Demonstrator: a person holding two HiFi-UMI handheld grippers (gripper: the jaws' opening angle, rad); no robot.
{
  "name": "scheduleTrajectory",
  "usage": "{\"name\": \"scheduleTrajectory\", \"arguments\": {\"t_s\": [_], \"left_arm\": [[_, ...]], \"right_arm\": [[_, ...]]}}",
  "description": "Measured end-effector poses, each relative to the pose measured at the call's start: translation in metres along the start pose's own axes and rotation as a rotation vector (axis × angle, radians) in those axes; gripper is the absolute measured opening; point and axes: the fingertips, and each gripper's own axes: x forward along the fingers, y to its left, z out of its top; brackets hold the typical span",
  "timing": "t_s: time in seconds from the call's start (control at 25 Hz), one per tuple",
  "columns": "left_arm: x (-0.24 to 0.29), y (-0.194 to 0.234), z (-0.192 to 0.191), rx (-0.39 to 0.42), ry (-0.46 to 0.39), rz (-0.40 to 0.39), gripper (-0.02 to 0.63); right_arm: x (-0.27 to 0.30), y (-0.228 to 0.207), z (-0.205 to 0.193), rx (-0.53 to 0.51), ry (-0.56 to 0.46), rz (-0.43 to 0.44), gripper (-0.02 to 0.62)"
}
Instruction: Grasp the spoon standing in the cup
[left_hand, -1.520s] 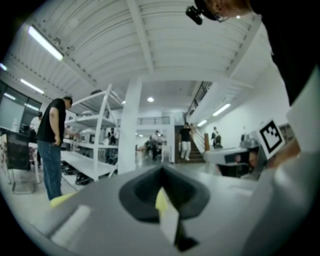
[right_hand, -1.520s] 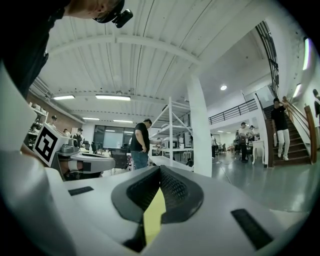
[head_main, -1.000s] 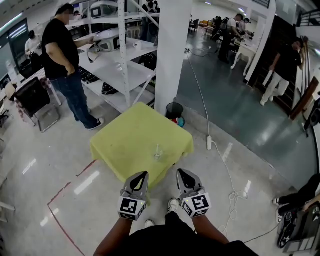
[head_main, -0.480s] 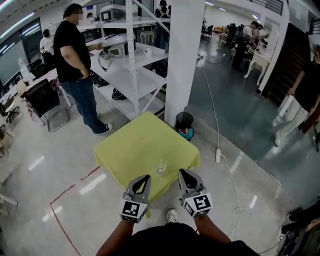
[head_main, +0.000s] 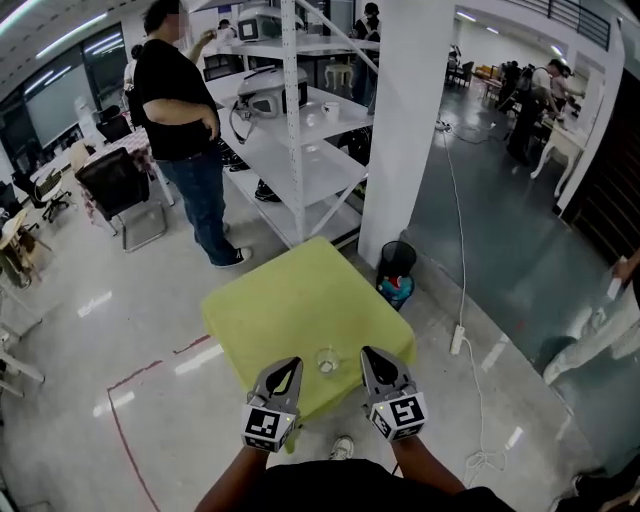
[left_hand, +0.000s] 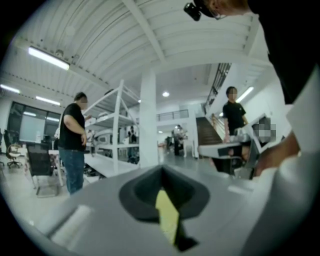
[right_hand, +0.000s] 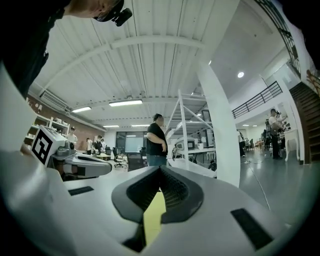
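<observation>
A small clear cup with a thin spoon standing in it sits near the front edge of the yellow table in the head view. The spoon is too small to make out clearly. My left gripper is held just left of the cup, shut and empty. My right gripper is just right of the cup, also shut and empty. Both point forward over the table's near edge, with the cup between them. In the left gripper view and the right gripper view the jaws meet, only a yellow sliver shows, and the cup is hidden.
A person in a black shirt stands beyond the table at the left, by a white shelf rack. A white pillar and a black bin stand behind the table. A cable with a power strip lies on the floor at the right.
The table and cup have come nearer in the head view, so the cup now lies between the two gripper tips. Both grippers stay shut.
</observation>
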Motion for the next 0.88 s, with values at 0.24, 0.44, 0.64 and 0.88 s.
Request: {"name": "scheduleTrajectory", "arguments": {"t_s": [0.24, 0.44, 0.64, 0.88], "left_arm": [[0.008, 0.013, -0.021, 0.012, 0.077, 0.059, 0.006], [0.022, 0.029, -0.017, -0.034, 0.054, 0.069, 0.006], [0.035, 0.043, -0.023, -0.042, 0.060, 0.045, 0.006], [0.048, 0.051, -0.041, -0.067, 0.079, 0.020, 0.006]], "right_arm": [[0.018, -0.016, -0.016, 0.023, 0.033, 0.044, 0.006], [0.034, -0.022, -0.021, 0.033, 0.049, 0.026, 0.006], [0.048, -0.022, -0.032, 0.052, 0.083, -0.003, 0.006], [0.060, -0.023, -0.054, 0.052, 0.133, -0.020, 0.006]]}}
